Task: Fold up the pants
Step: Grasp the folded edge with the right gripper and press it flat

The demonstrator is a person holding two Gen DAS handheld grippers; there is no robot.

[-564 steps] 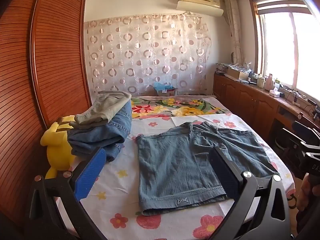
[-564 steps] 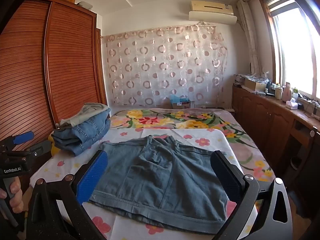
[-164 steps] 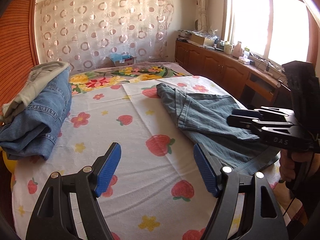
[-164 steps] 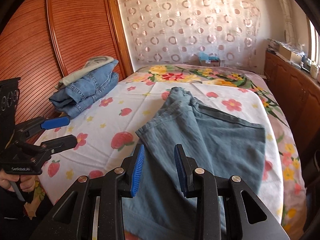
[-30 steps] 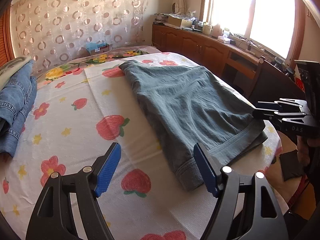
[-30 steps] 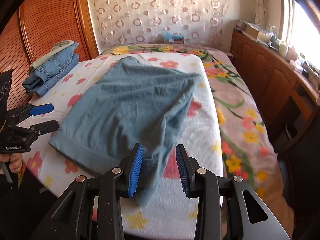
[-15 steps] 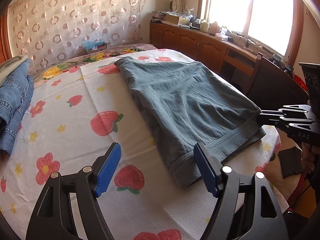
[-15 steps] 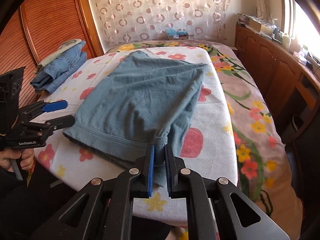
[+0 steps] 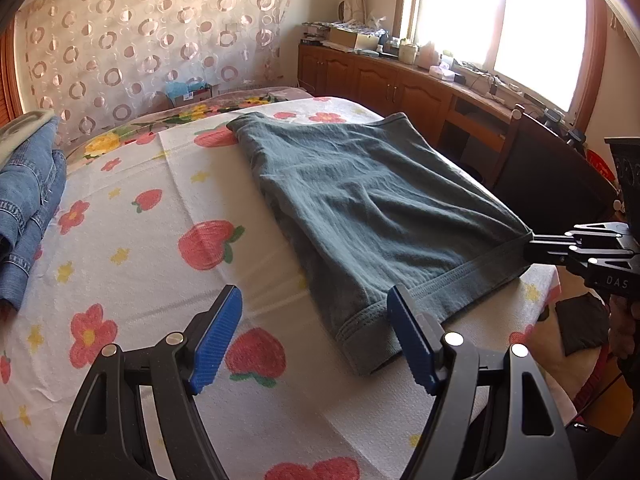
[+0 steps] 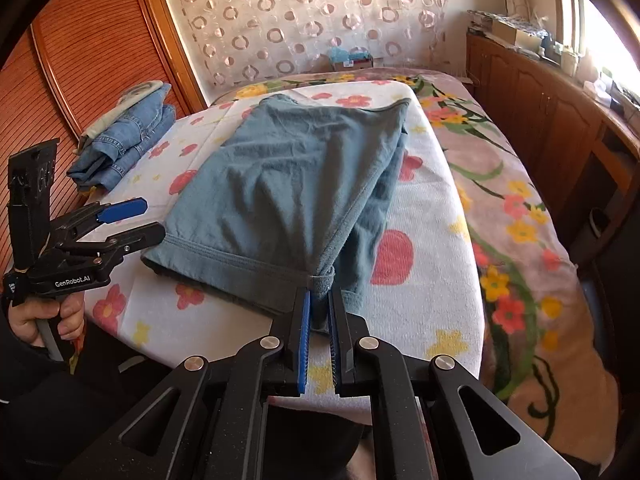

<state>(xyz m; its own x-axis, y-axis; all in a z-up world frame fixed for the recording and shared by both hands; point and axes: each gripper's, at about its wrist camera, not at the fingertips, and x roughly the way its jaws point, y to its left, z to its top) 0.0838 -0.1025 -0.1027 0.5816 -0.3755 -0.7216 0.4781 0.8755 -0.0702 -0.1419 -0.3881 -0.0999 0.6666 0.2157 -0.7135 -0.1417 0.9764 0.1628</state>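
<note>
The grey-blue denim pants (image 9: 372, 204) lie folded lengthwise on the bed, also seen in the right wrist view (image 10: 288, 184). My right gripper (image 10: 319, 292) is shut on the hem corner nearest me and pulls the cloth taut; it shows at the right edge of the left wrist view (image 9: 532, 246). My left gripper (image 9: 314, 334) is open and empty, just in front of the other hem corner, and shows at the left of the right wrist view (image 10: 154, 220).
A stack of folded jeans (image 10: 128, 140) lies at the bed's far left by the wooden wardrobe (image 10: 92, 56). The flowered sheet (image 9: 160, 240) covers the bed. A wooden cabinet (image 9: 400, 84) runs under the window on the right.
My right gripper has closed on the hem corner and pulled it taut toward me. My left gripper has come a little closer to the other hem corner, still open.
</note>
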